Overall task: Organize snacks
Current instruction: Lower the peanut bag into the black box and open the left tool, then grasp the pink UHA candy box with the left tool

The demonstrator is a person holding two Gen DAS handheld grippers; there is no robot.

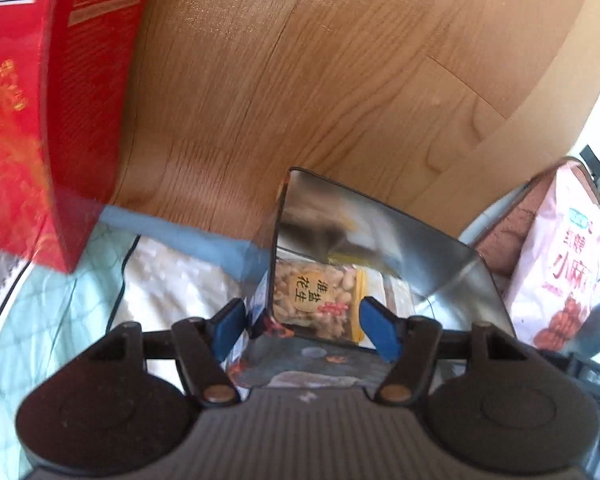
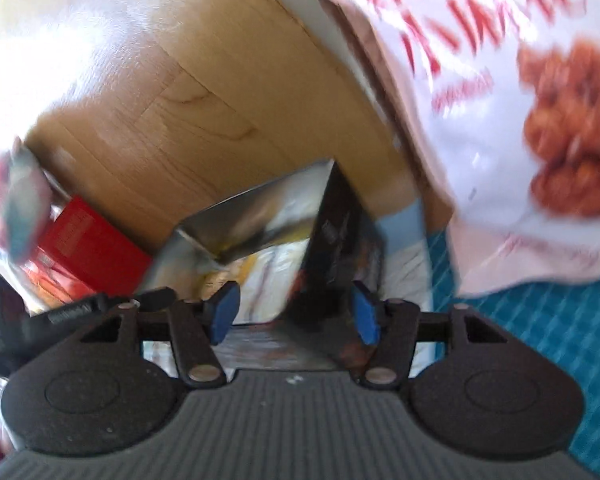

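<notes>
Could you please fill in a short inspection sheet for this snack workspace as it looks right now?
Surface: pale quilted cloth, wooden panel behind it.
Job's things: open foil-lined box with a peanut pack inside; red box standing at left; pink snack bag at right.
Clutter: nothing seen.
Grippers: left gripper and right gripper both open, each astride the box's near edge.
Cables: thin dark cord on the cloth.
Surroundings: teal checked fabric at right.

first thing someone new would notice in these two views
A shiny foil-lined carton stands open between both grippers, a jar of salted peanuts mirrored in its inner wall. A big red gift box stands at the left against the wooden board, and a pink snack bag looms at the right.
</notes>
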